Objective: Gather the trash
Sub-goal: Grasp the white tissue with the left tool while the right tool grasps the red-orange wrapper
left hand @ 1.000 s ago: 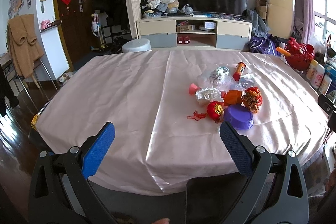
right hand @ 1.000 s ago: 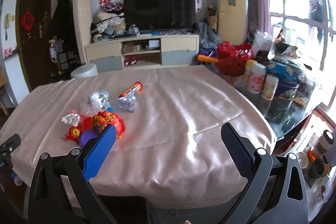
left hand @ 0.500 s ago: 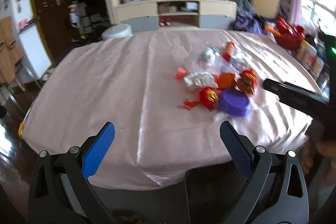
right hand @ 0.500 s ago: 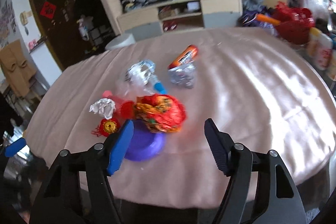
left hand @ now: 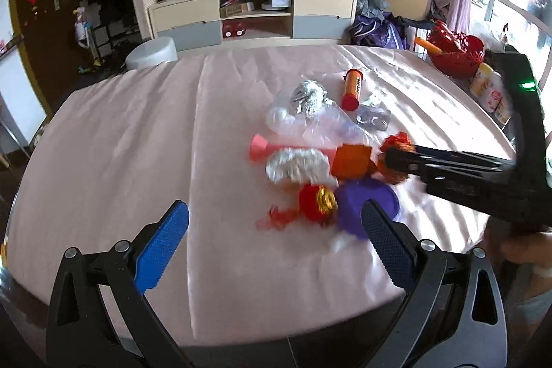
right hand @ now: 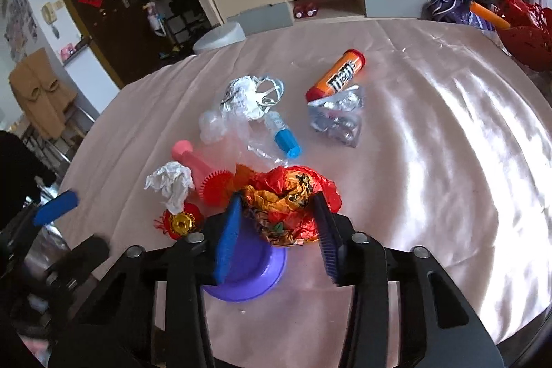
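A pile of trash lies on the pink tablecloth [right hand: 431, 161]. My right gripper [right hand: 281, 223] is shut on a crumpled red and orange wrapper [right hand: 289, 195], just above a purple bowl [right hand: 248, 271]. Around it lie a crumpled white tissue [right hand: 170, 183], a small red lantern ornament [right hand: 181, 221], a pink tube [right hand: 191, 159], clear plastic wrap [right hand: 241, 106], a blue-capped tube [right hand: 283, 137], a foil blister pack [right hand: 339, 119] and an orange candy tube [right hand: 339, 76]. My left gripper [left hand: 272, 242] is open and empty, short of the lantern ornament [left hand: 315, 202] and the bowl [left hand: 365, 202].
A red basket [left hand: 455, 54] and bottles [left hand: 486, 88] stand off the table's far right edge. A grey stool [left hand: 151, 52] sits beyond the far edge, with a TV cabinet [left hand: 255, 16] behind. The right gripper's black body [left hand: 476, 171] crosses the left wrist view.
My right gripper has moved down and forward onto the pile and closed on the red and orange wrapper. My left gripper has moved closer to the pile, still open.
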The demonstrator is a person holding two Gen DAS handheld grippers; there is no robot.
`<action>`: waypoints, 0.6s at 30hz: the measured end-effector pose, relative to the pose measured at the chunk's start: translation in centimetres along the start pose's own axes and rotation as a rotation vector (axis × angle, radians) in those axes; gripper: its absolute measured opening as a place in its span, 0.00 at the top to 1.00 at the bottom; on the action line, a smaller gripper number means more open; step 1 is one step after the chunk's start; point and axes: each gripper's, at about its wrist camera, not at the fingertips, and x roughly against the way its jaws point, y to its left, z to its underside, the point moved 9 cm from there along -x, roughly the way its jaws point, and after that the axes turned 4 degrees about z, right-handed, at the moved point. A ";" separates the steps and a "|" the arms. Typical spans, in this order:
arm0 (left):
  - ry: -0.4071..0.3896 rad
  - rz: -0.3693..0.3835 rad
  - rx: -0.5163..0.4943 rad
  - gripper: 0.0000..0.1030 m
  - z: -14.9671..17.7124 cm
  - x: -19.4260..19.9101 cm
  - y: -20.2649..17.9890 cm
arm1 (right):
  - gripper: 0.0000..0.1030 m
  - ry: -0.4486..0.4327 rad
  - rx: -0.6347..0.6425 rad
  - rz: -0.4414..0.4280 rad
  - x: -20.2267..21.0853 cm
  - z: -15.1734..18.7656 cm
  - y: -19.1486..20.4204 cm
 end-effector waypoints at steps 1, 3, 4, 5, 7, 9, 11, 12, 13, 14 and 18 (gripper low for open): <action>0.009 -0.001 -0.005 0.11 -0.4 -0.6 0.0 | 0.59 0.001 0.000 -0.007 0.2 -0.3 -0.1; 0.032 0.011 0.002 0.13 -1.3 -1.6 0.0 | 0.59 0.002 -0.011 -0.037 1.0 -0.9 -0.3; 0.046 0.018 0.015 0.14 -1.7 -2.2 0.2 | 0.59 -0.002 -0.024 -0.059 1.7 -1.3 -0.5; 0.057 0.023 0.031 0.20 -2.2 -2.7 0.4 | 0.59 -0.008 -0.038 -0.076 2.4 -1.7 -0.6; 0.085 0.043 0.067 0.33 -2.8 -3.8 0.7 | 0.59 -0.019 -0.054 -0.101 3.5 -2.4 -0.8; 0.115 0.081 0.098 0.39 -2.9 -4.7 0.6 | 0.59 -0.038 -0.048 -0.102 4.6 -2.6 -1.0; 0.141 0.106 0.113 0.47 -2.5 -5.5 0.2 | 0.59 -0.060 -0.046 -0.107 5.5 -2.5 -1.3; 0.150 0.115 0.113 0.49 -2.2 -5.9 0.0 | 0.59 -0.069 -0.050 -0.114 5.8 -2.3 -1.4; 0.155 0.118 0.111 0.50 -2.0 -6.2 -0.2 | 0.59 -0.067 -0.049 -0.114 5.8 -2.1 -1.6; 0.159 0.120 0.111 0.54 -1.9 -6.5 -0.3 | 0.59 -0.060 -0.041 -0.112 5.6 -1.8 -1.5; 0.179 0.133 0.111 0.72 -1.6 -8.2 -0.8 | 0.59 -0.047 -0.004 -0.078 4.9 -1.3 -1.8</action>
